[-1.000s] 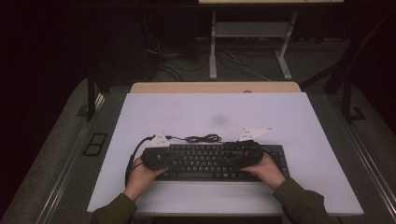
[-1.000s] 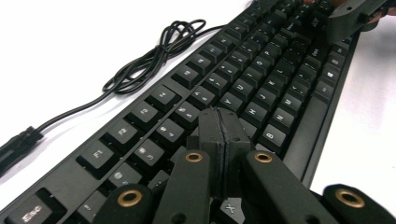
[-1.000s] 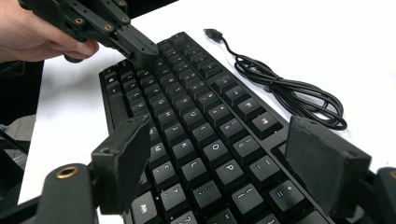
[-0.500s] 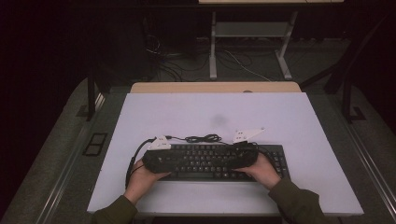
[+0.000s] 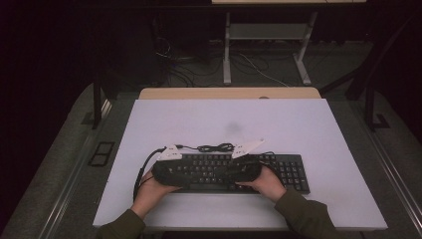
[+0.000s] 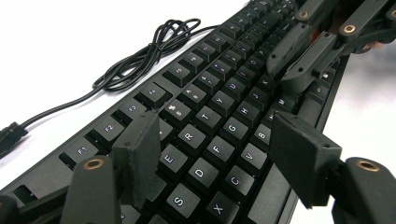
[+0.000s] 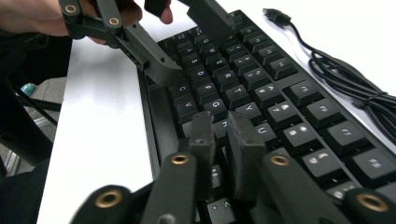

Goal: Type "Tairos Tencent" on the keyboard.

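Black keyboard (image 5: 234, 172) lies flat on the white table (image 5: 318, 129), near the person's edge, a bit left of centre, long side across. Its cable (image 5: 215, 147) sits coiled on the table just behind the top row, plug end loose beside it.

Left gripper (image 6: 219, 154) is over the left letter block, pointing along the keys. Its jaws have just been opening and now stand apart, one over the number row side, one past the spacebar edge; nothing but keycaps below them, pads not pressing on anything. Released.

Right gripper (image 7: 224, 135) is over the middle of the board (around G/H/Y in its own view). Its jaws have just been closing and are nearly together, a narrow slit left, nothing gripped in it. Clenched on air; whether the tips touch the keys I cannot tell.

High view: both hands rest at the keyboard's near edge, left hand (image 5: 149, 191) at the left end, right hand (image 5: 268, 183) right of centre, the two grippers facing each other.
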`<state>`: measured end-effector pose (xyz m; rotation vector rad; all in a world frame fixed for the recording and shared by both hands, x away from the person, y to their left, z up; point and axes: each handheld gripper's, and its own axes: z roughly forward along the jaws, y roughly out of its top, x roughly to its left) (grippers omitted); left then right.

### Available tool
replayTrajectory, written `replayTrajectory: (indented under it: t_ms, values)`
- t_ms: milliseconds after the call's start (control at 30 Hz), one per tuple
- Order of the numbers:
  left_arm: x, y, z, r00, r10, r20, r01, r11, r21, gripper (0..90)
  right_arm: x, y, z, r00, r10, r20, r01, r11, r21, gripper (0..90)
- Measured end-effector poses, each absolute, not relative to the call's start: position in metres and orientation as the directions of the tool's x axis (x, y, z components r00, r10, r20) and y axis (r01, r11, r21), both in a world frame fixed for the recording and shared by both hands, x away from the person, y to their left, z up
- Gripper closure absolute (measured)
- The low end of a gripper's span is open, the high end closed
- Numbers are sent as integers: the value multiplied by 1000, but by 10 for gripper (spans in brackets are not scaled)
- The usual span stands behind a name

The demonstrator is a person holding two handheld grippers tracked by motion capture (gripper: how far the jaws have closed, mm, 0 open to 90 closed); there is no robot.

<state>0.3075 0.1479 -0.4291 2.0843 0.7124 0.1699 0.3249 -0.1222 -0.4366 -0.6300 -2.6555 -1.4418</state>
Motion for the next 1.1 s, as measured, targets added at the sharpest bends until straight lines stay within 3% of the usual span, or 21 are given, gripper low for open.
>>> replayTrajectory:
  t_ms: [267,1100]
  values:
    - [308,149,-430,824,549,-139,422,-432,797,304,324,-114,-438,-922,314,225,363,505,783,893]
    - [308,149,-430,820,555,-141,425,-424,800,300,320,-108,-441,-926,314,210,356,538,764,892]
